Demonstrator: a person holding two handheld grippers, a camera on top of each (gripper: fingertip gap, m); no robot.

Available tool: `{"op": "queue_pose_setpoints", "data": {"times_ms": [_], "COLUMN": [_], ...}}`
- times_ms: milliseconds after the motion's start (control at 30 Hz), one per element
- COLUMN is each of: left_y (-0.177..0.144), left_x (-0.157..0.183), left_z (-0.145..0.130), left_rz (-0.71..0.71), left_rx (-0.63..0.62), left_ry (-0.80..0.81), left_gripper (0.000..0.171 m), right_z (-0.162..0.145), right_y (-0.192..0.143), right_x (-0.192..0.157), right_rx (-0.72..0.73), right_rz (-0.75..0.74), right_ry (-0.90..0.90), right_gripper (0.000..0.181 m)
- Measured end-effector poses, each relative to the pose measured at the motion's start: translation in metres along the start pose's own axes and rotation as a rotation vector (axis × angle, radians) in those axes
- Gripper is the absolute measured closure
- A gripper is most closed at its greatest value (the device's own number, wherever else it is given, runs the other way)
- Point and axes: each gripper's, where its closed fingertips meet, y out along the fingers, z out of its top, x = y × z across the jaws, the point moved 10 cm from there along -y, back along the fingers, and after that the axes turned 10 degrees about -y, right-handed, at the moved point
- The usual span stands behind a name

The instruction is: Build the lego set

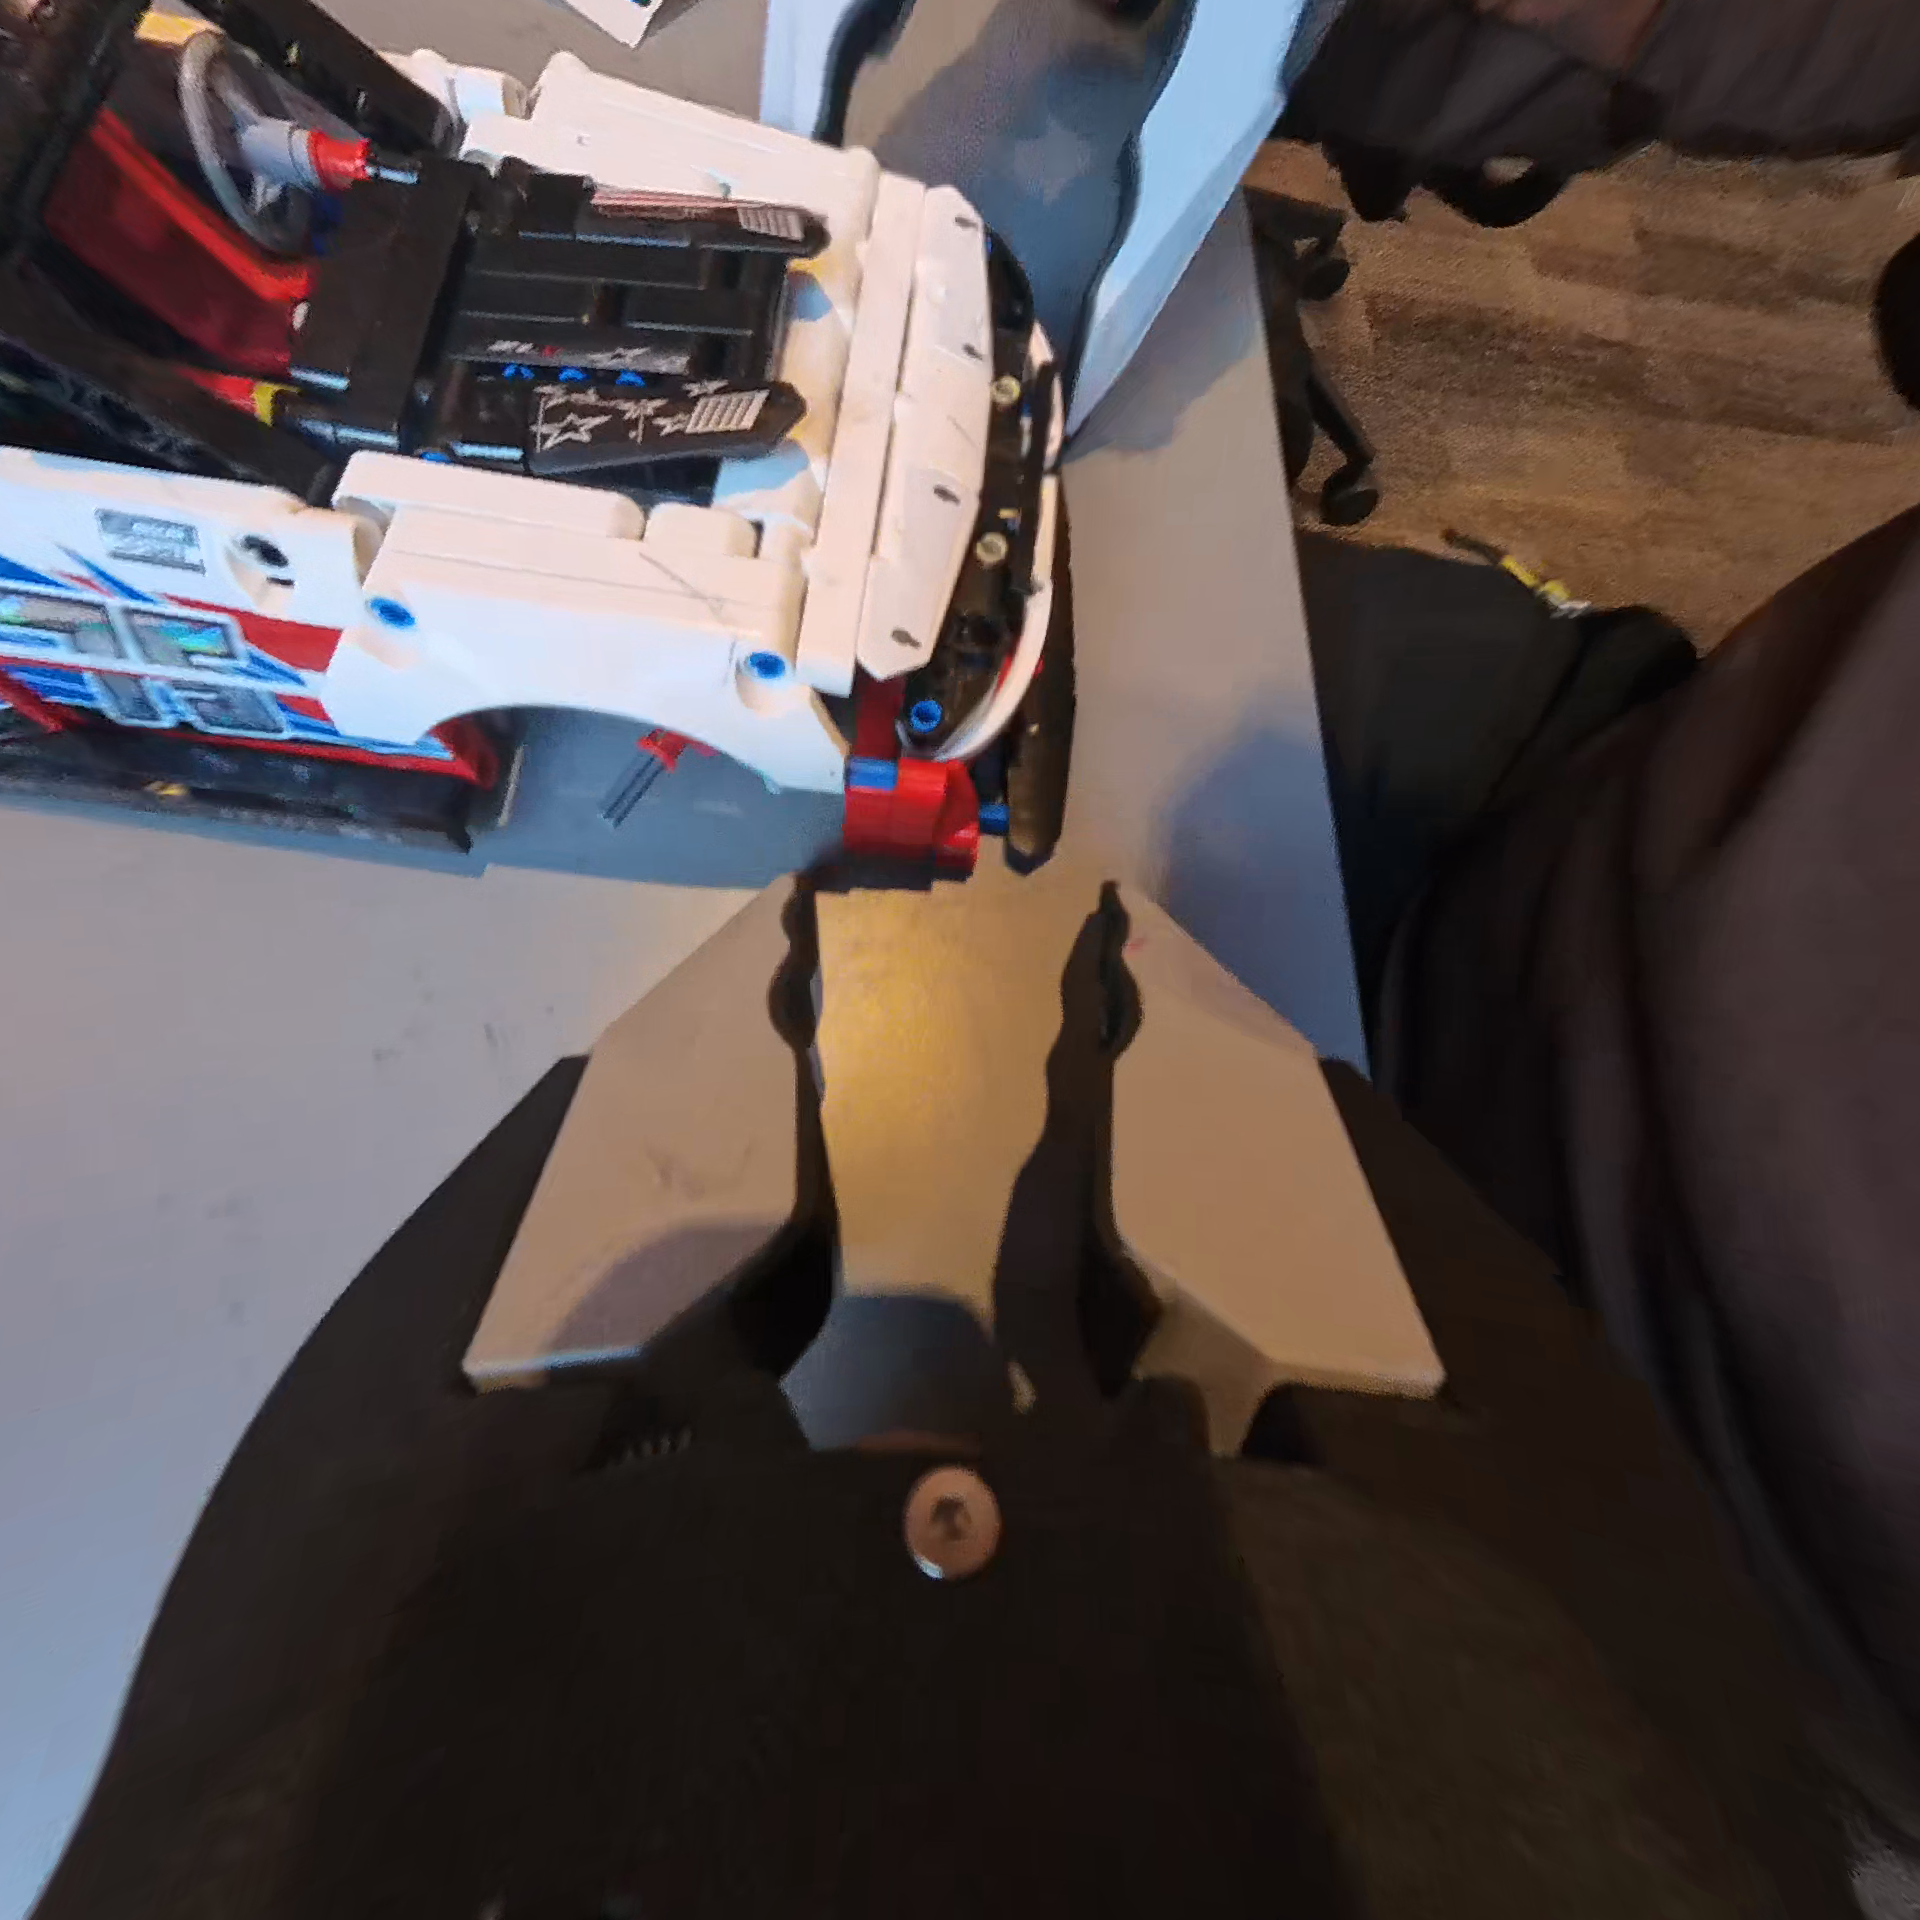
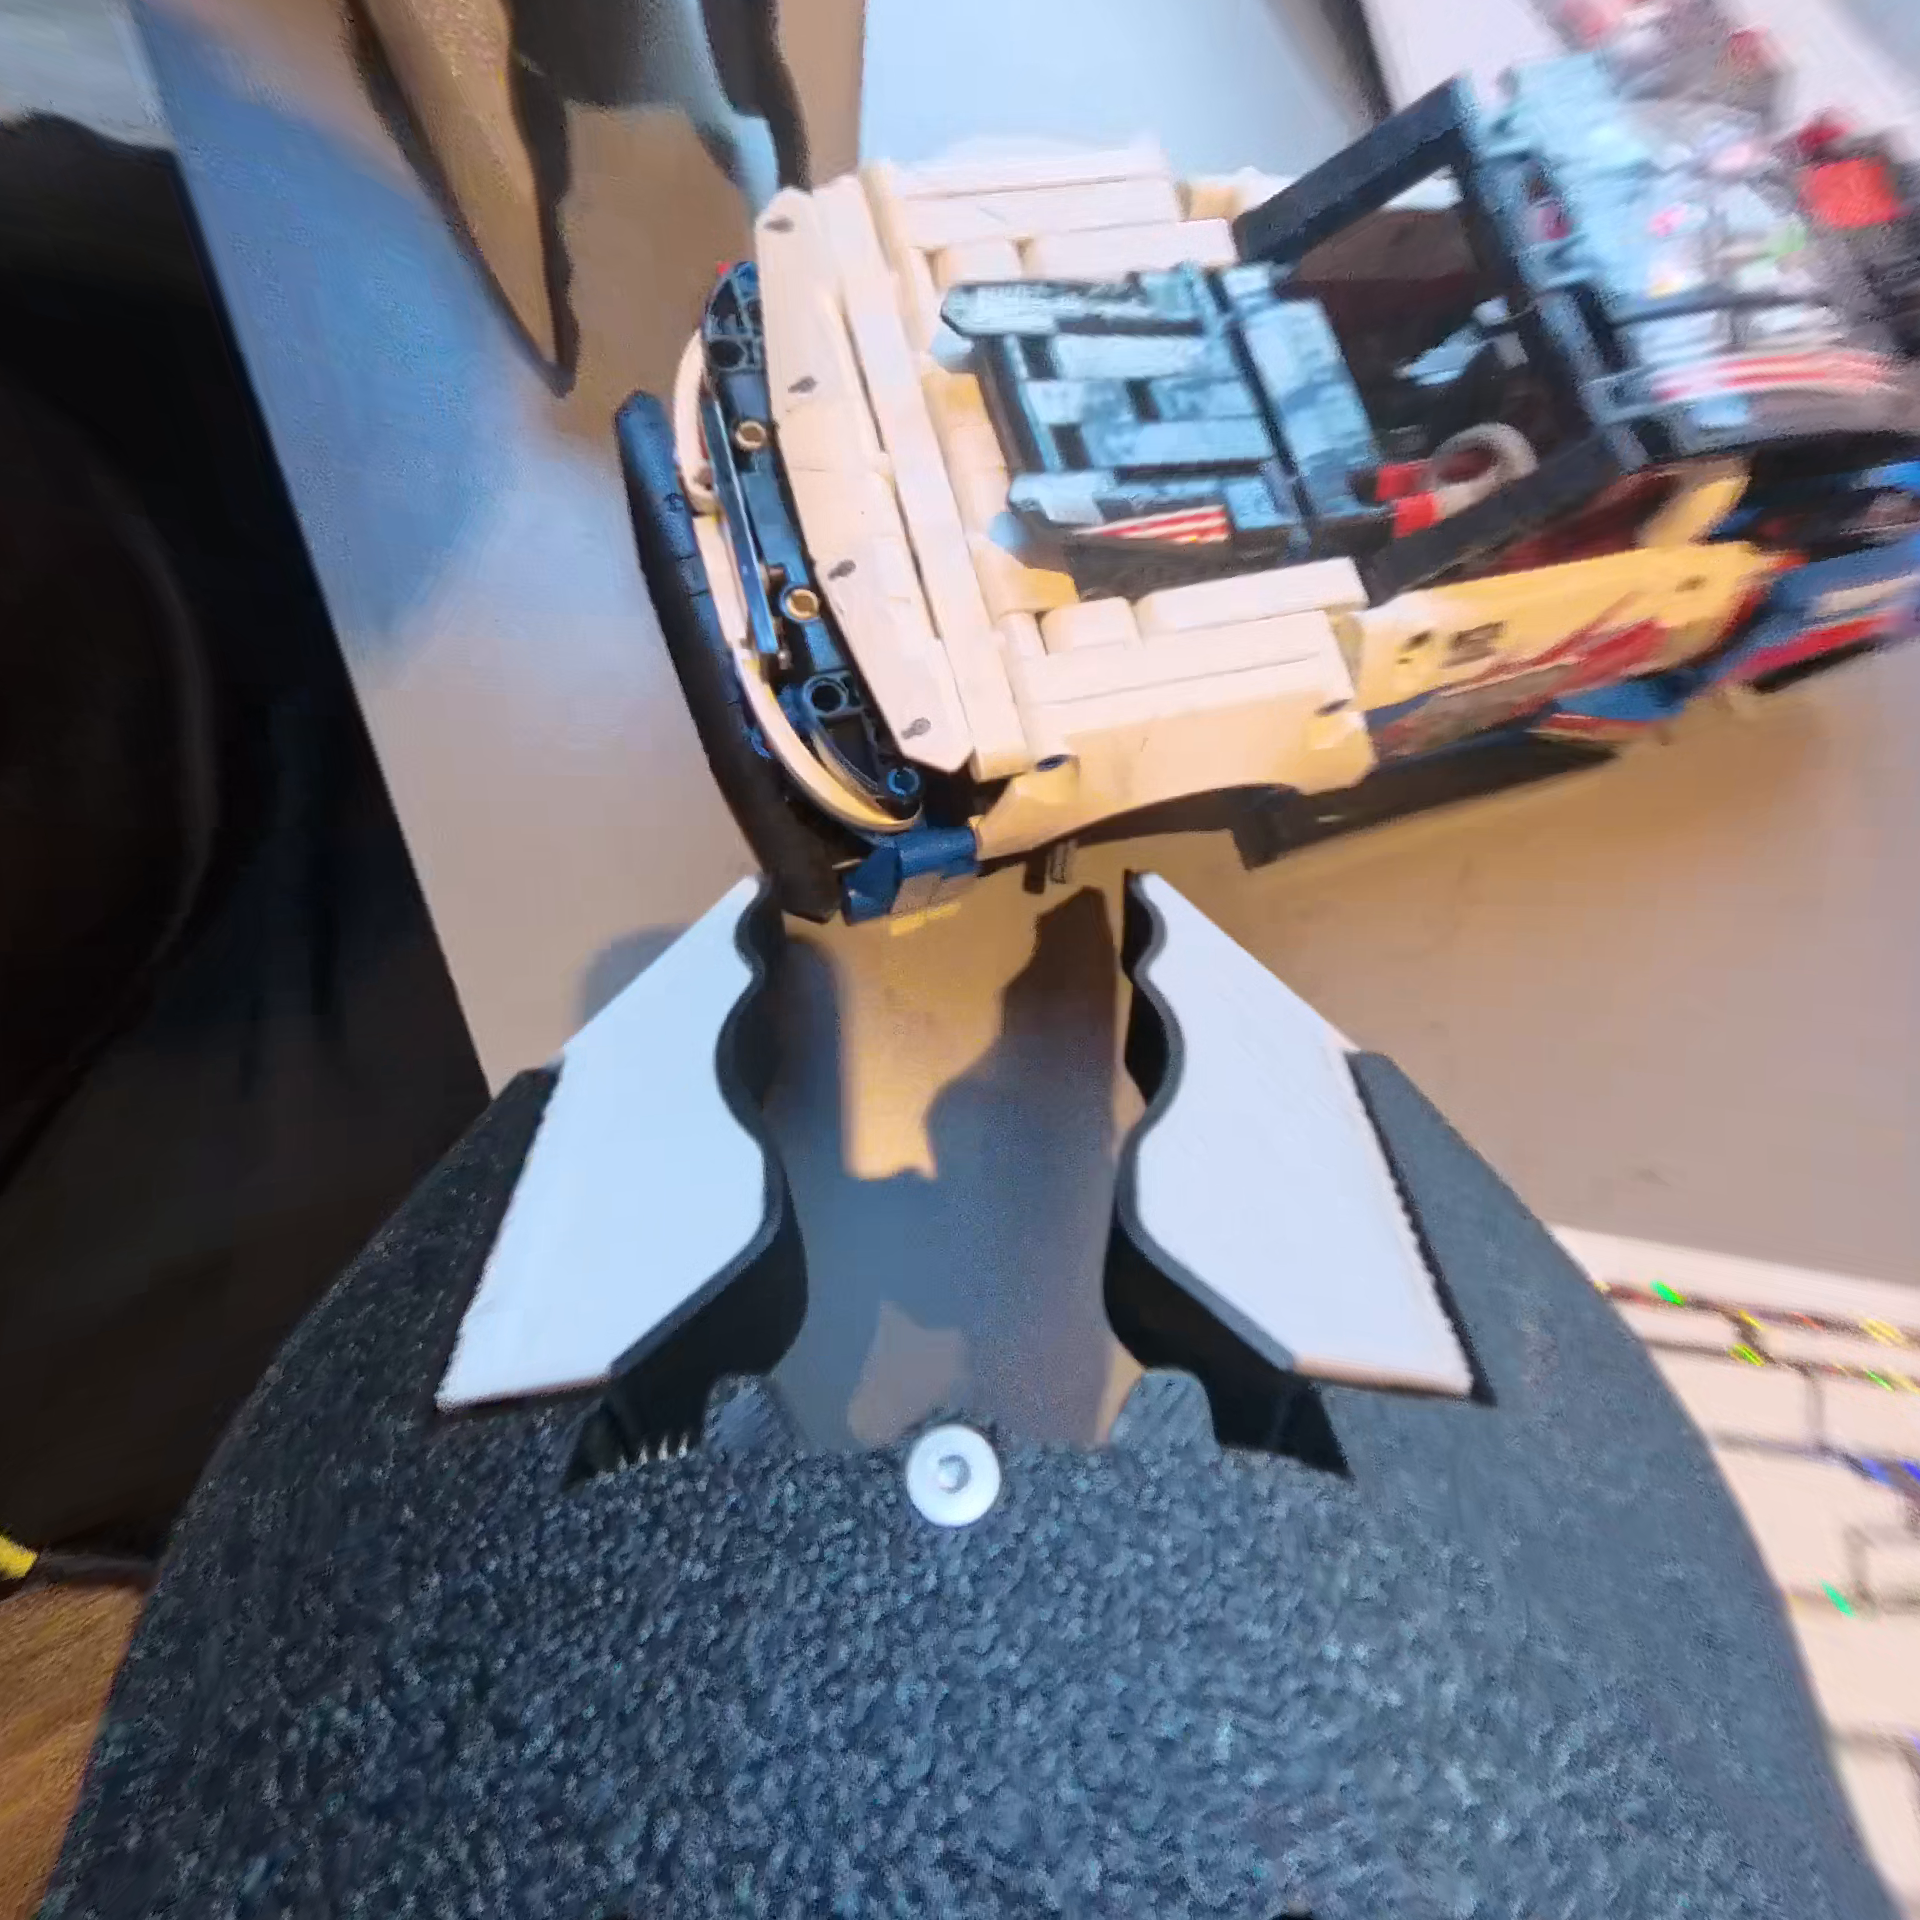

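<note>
Left wrist view: your left tool sits released and empty, fingers apart, tips just short of the red corner block on the lego car, which rests on the grey surface near its edge. Right tool also spread wide, nothing held, at the blue corner piece. Risk: nudge that nose and you could pop the bumper loose or shove the car towards the edge. Motion blur suggests you're moving fast.

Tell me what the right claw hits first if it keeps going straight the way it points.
Most likely the dark blue corner piece at the lego car's bumper end, just past the open right claw. Depth is unclear, so it may slip underneath.
</note>
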Motion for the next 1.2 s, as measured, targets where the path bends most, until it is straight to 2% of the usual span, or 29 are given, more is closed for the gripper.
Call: {"op": "queue_pose_setpoints", "data": {"times_ms": [67, 167, 200, 267, 300, 400, 467, 533, 667, 900, 1000, 1133, 1200], "left_y": [-0.002, 0.003, 0.004, 0.007, 0.008, 0.011, 0.017, 0.027, 0.039, 0.045, 0.033, 0.006, 0.005], "left_x": [-0.003, -0.008, -0.009, -0.012, -0.013, -0.010, -0.001, 0.009, 0.023, 0.028, 0.026, 0.018, 0.009], "left_z": [-0.001, 0.005, 0.007, 0.011, 0.011, 0.013, 0.015, 0.021, 0.027, 0.033, 0.028, 0.024, 0.023], "left_rz": [0.013, -0.065, -0.104, -0.145, -0.131, -0.120, -0.126, -0.133, -0.174, -0.233, -0.233, -0.212, -0.177], "left_rx": [-0.008, -0.027, -0.035, -0.045, -0.047, -0.050, -0.053, -0.056, -0.070, -0.071, -0.004, 0.196, 0.185], "left_ry": [0.039, 0.070, 0.075, 0.082, 0.107, 0.164, 0.187, 0.188, 0.251, 0.163, 0.139, 0.104, 0.009], "left_gripper": [0.121, 0.122, 0.124, 0.129, 0.136, 0.140, 0.138, 0.138, 0.127, 0.128, 0.135, 0.142, 0.147], "right_z": [0.015, 0.037, 0.042, 0.042, 0.039, 0.040, 0.046, 0.044, 0.043, 0.036, 0.047, 0.065, 0.069], "right_y": [-0.008, -0.007, -0.008, -0.012, -0.016, -0.028, -0.028, -0.023, -0.017, -0.008, -0.012, -0.012, -0.009], "right_x": [-0.020, -0.051, -0.058, -0.065, -0.067, -0.075, -0.087, -0.097, -0.118, -0.132, -0.131, -0.131, -0.130], "right_rx": [-0.018, -0.105, -0.130, -0.187, -0.208, -0.168, -0.148, -0.189, -0.127, -0.088, -0.013, 0.063, 0.031], "right_rz": [-0.104, -0.201, -0.228, -0.292, -0.313, -0.316, -0.318, -0.366, -0.397, -0.484, -0.466, -0.440, -0.490], "right_ry": [-0.059, -0.105, -0.100, -0.068, -0.035, 0.138, 0.230, 0.332, 0.522, 0.676, 0.691, 0.679, 0.649], "right_gripper": [0.134, 0.122, 0.123, 0.139, 0.139, 0.134, 0.138, 0.152, 0.152, 0.152, 0.152, 0.155, 0.157]}}
